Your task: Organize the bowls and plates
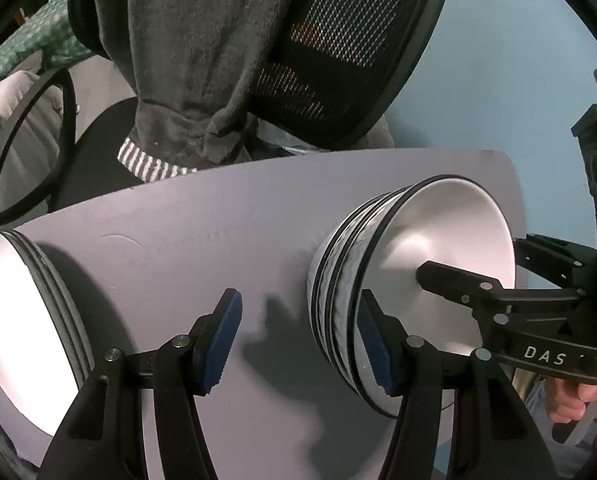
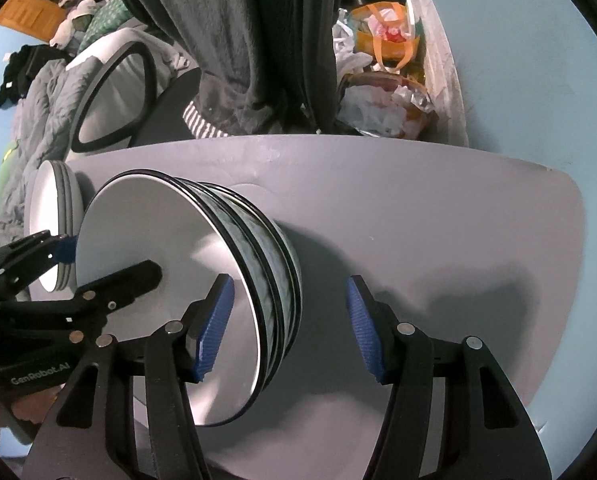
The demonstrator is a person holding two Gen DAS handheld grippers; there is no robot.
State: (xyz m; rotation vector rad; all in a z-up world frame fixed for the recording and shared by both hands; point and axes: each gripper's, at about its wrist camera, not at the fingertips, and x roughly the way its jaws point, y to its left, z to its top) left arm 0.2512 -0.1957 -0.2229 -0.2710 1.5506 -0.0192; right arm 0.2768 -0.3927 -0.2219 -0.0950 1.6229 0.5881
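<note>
bare table (image 2: 418, 208) right of bowl stack (image 2: 258, 264)

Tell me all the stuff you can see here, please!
bowls: a nested stack, several, exact count unclear; white inside, dark rims, grey marbled outside; on the table between the two grippers
plates: a stack, count unclear; white with dark rims; on the table, on the far side of the left gripper from the bowls
table: one, pale grey, under everything
chair: one, black mesh back, behind the table
dark garment: one, charcoal, hung over the chair
orange bag: one, on the floor behind the table
left gripper: black with blue pads, open, one finger inside the bowls
right gripper: black with blue pads, open, straddling the bowl rims
</note>
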